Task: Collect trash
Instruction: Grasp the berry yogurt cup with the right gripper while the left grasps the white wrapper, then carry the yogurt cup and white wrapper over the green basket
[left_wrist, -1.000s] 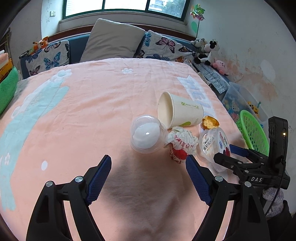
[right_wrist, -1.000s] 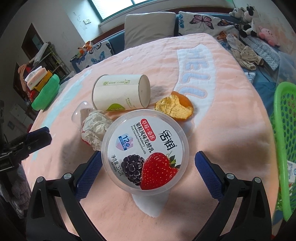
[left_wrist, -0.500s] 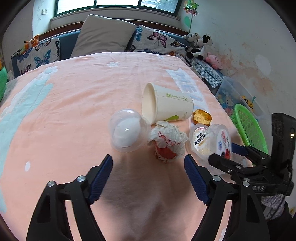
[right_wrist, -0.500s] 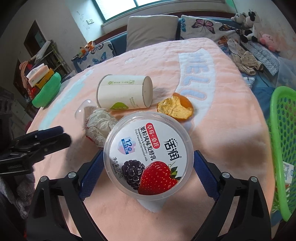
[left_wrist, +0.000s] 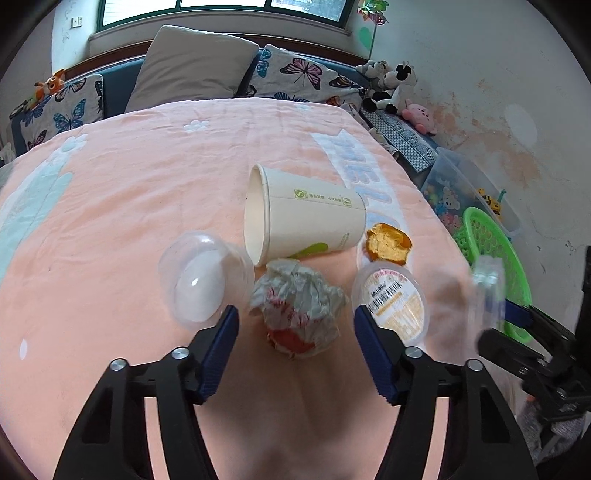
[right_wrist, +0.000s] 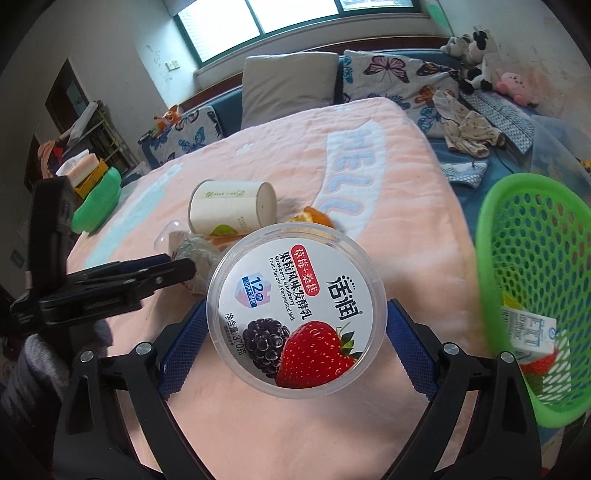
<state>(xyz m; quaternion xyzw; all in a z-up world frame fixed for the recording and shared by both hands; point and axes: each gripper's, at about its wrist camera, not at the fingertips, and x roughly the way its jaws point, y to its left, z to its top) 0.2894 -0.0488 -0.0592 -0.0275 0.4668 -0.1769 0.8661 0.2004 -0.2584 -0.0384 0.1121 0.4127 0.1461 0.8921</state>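
Peach bedding on the bed (left_wrist: 110, 206) serves as the work surface, with litter gathered near its edge. Nearest, the yogurt tub (right_wrist: 296, 311) is gripped between the fingers of the right gripper (right_wrist: 295, 354) and held clear of the bed, apparently for carrying to the green basket (right_wrist: 517, 236) beside it, where a carton is already lodged. The left gripper (left_wrist: 293, 349) is spread wide around the crumpled wrapper (left_wrist: 299, 304), presumably the next pick. Beyond lie a clear dome lid (left_wrist: 205, 275), another tub (left_wrist: 391, 299), orange peel (left_wrist: 388, 242) and a tipped paper cup (left_wrist: 303, 216).
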